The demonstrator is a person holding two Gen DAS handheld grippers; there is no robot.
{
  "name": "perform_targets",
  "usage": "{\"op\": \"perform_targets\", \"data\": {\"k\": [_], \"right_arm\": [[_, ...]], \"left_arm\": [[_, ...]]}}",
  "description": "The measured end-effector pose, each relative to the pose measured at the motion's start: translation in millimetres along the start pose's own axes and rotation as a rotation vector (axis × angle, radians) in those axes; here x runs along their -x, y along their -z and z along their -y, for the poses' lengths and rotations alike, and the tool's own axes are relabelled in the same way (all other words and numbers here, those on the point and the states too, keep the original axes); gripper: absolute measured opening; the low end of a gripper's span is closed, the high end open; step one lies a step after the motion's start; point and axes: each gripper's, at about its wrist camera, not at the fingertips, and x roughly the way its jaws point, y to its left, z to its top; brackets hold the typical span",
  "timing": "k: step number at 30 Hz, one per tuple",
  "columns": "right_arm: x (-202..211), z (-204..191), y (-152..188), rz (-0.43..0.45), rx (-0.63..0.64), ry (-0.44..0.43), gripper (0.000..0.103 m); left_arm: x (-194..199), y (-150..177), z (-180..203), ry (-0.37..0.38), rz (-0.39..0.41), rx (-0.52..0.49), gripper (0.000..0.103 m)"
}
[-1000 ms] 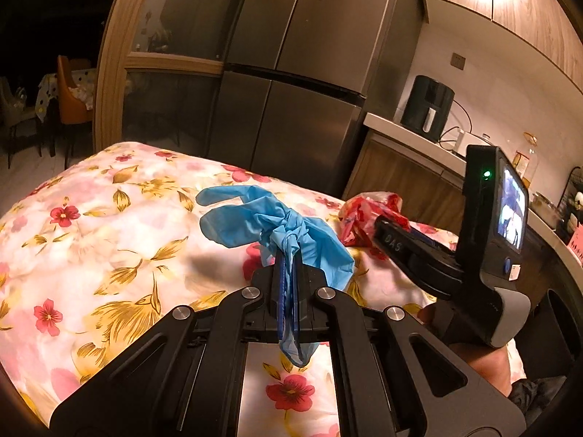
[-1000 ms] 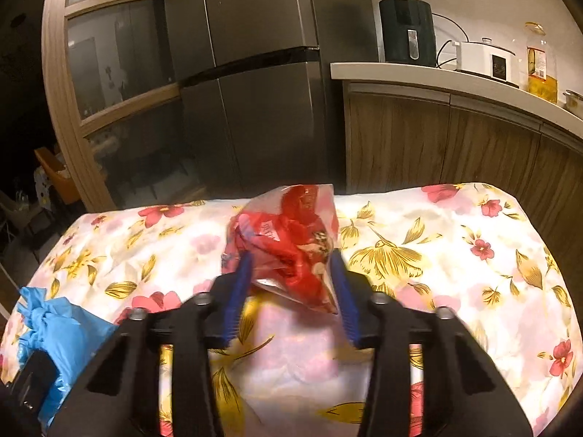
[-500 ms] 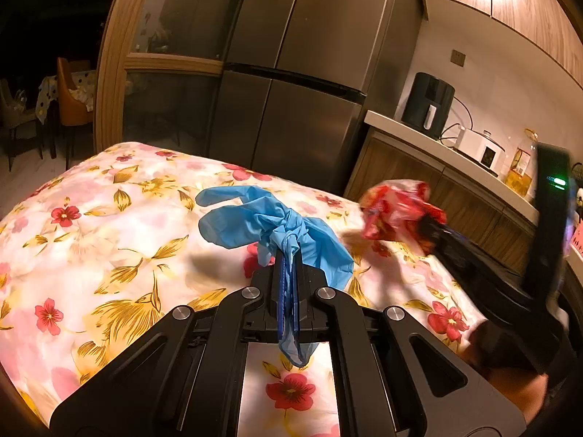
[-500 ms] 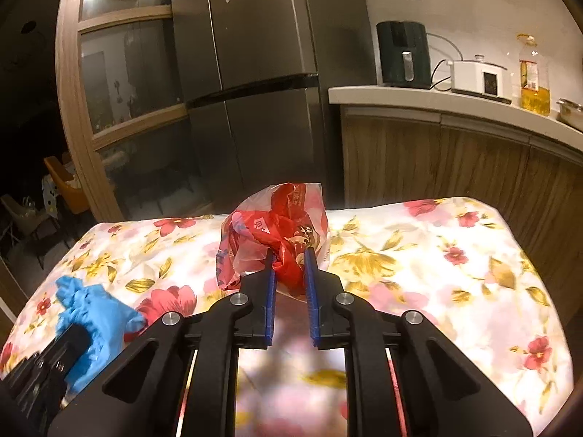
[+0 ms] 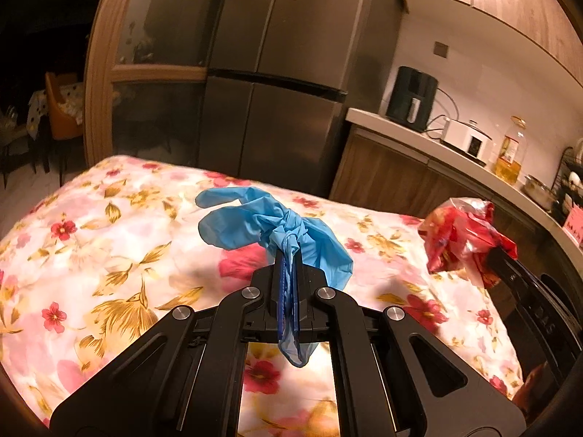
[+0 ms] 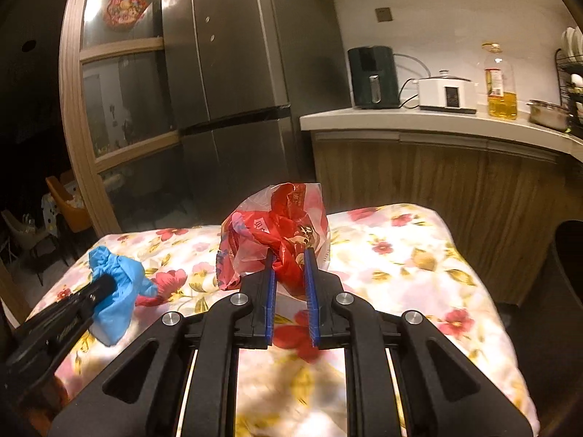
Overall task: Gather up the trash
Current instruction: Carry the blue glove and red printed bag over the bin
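Note:
My left gripper [image 5: 288,266] is shut on a crumpled blue glove [image 5: 262,218] and holds it above the floral tablecloth [image 5: 109,240]. My right gripper [image 6: 289,266] is shut on a red and clear plastic bag [image 6: 277,225], lifted off the cloth. The bag also shows at the right of the left wrist view [image 5: 462,233]. The glove shows at the left of the right wrist view [image 6: 116,284], held in the left gripper.
A steel fridge [image 5: 277,83] and a glass cabinet [image 5: 145,54] stand behind the table. A wooden counter [image 6: 437,123] holds an air fryer [image 6: 371,76], a white cooker [image 6: 446,93] and an oil bottle [image 6: 501,80]. A dark bin edge [image 6: 568,255] is at right.
My right gripper closed on the red bag and lifted it up and away from the cloth. The left gripper rose slightly, still holding the glove.

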Motion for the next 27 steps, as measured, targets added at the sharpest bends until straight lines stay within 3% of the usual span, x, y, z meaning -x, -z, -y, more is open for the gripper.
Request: {"op": "perform_targets", "data": {"k": [10,27], "right_arm": [[56.5,38.5,-3.9,0.050,-0.026,0.078,0.015],[139.1,127.7,-6.0,0.123,-0.093,0.259,0.015]], "left_arm": [[26.7,-1.3,52.2,0.088,0.003,-0.074,0.002],[69.7,21.6,190.1,0.294,0.012,-0.224,0.002]]}}
